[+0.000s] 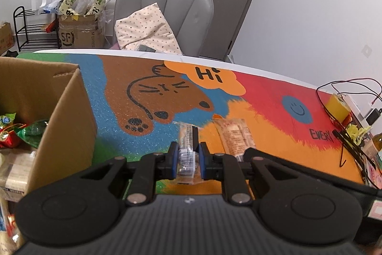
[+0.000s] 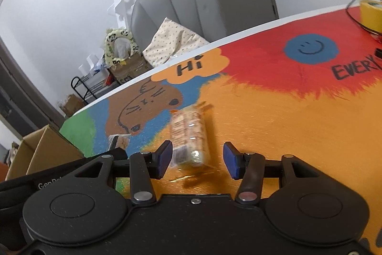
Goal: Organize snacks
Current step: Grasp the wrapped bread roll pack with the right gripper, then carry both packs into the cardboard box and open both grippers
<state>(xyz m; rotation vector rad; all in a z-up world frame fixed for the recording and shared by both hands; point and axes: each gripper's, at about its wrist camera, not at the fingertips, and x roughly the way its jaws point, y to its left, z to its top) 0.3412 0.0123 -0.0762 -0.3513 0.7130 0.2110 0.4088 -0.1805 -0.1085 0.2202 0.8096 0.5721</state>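
Observation:
My left gripper [image 1: 188,158] is shut on a slim clear-wrapped snack bar [image 1: 187,152] just above the colourful table mat [image 1: 274,140]. A second wrapped snack pack [image 1: 235,135] lies on the orange patch to its right. In the right wrist view that pack [image 2: 189,136] lies between the fingers of my open right gripper [image 2: 198,158], nearer the left pad; the jaws stand wide apart and do not touch it. A cardboard box [image 1: 64,116] at the left holds several wrapped snacks [image 1: 14,133].
A yellow tape roll [image 1: 337,105] with black and red wires [image 1: 343,142] clutters the table's right end, also in the right wrist view [image 2: 371,13]. A grey chair [image 1: 167,8] with a dotted cushion stands behind the table. The box also shows far left [image 2: 43,149].

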